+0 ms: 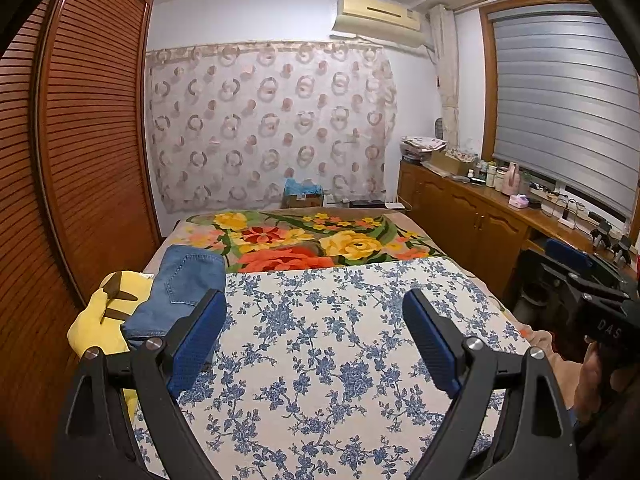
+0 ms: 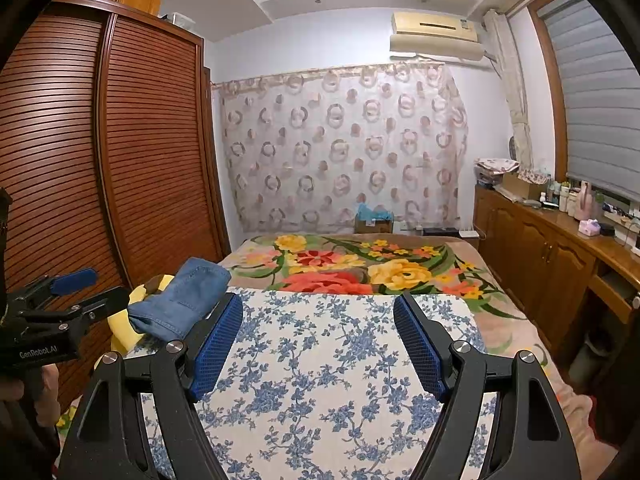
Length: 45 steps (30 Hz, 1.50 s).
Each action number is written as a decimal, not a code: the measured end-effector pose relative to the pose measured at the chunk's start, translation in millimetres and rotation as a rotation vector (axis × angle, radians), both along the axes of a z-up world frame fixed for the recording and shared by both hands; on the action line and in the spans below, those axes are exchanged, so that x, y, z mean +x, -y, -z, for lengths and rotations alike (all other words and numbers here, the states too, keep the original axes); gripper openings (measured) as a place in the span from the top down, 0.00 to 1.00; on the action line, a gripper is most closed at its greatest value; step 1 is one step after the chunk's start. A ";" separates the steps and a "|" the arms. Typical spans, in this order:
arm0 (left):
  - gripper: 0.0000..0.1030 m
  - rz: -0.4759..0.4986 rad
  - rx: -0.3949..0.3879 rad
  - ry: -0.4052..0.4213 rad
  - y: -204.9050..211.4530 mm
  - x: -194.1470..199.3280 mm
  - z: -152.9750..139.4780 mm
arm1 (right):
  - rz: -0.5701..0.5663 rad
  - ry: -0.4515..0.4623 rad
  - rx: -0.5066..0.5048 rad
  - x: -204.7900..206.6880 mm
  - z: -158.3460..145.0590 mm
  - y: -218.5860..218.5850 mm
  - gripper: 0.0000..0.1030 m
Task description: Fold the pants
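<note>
Folded blue denim pants (image 1: 176, 292) lie at the left edge of the bed, partly on a yellow plush toy (image 1: 104, 316); the right wrist view shows the pants (image 2: 180, 300) too. My left gripper (image 1: 314, 316) hovers over the blue-flowered white cloth (image 1: 332, 344), jaws wide, nothing between them. The pants sit just beyond its left finger. My right gripper (image 2: 318, 320) is likewise open and empty above the same cloth (image 2: 320, 380). Each gripper appears at the side of the other's view: the right one (image 1: 592, 280) and the left one (image 2: 80, 284).
A floral blanket (image 1: 312, 240) covers the far half of the bed. A slatted wooden wardrobe (image 1: 80, 152) stands close on the left. A wooden cabinet (image 1: 472, 216) with bottles and clutter runs along the right under the window. A hand (image 1: 596, 376) grips the right tool's handle.
</note>
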<state>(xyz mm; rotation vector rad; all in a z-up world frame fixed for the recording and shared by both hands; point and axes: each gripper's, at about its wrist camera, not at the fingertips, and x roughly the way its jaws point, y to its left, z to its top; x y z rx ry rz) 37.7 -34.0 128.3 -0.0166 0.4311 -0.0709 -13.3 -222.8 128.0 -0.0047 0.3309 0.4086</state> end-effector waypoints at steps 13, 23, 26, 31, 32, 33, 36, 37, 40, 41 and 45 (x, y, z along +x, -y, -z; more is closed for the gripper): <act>0.13 -0.007 -0.001 0.002 -1.4 0.0 2.4 | 0.000 -0.001 -0.003 0.7 -0.4 1.3 0.23; 0.13 -0.007 -0.001 0.002 -2.3 -0.3 2.5 | -0.001 -0.002 -0.010 0.9 -0.3 2.3 0.23; 0.13 -0.006 -0.001 0.002 -2.3 -0.4 2.5 | -0.001 -0.002 -0.009 0.9 -0.4 2.3 0.23; 0.13 -0.008 0.000 0.002 -2.7 -0.6 2.9 | -0.001 -0.002 -0.009 0.7 -0.8 1.6 0.23; 0.13 -0.007 0.000 0.002 -2.5 -0.6 2.7 | -0.001 -0.003 -0.009 0.5 -0.7 1.4 0.23; 0.13 -0.007 -0.001 0.002 -2.7 -0.7 2.8 | -0.003 -0.002 -0.009 0.7 -1.3 1.4 0.23; 0.13 -0.009 -0.002 0.003 -2.5 -1.8 2.1 | -0.003 -0.002 -0.010 1.0 -1.6 1.6 0.23; 0.13 -0.008 -0.001 0.003 -2.4 -1.6 2.2 | -0.003 -0.003 -0.009 1.0 -1.2 1.5 0.23; 0.13 -0.008 0.000 0.003 -2.6 -1.7 2.4 | -0.003 -0.002 -0.010 1.0 -1.2 1.6 0.23; 0.13 -0.008 0.000 0.003 -2.9 -1.7 2.4 | -0.004 -0.003 -0.010 1.0 -1.9 1.5 0.23; 0.13 -0.009 -0.002 0.004 -3.1 -2.0 2.6 | -0.004 -0.001 -0.010 0.9 -1.6 1.7 0.23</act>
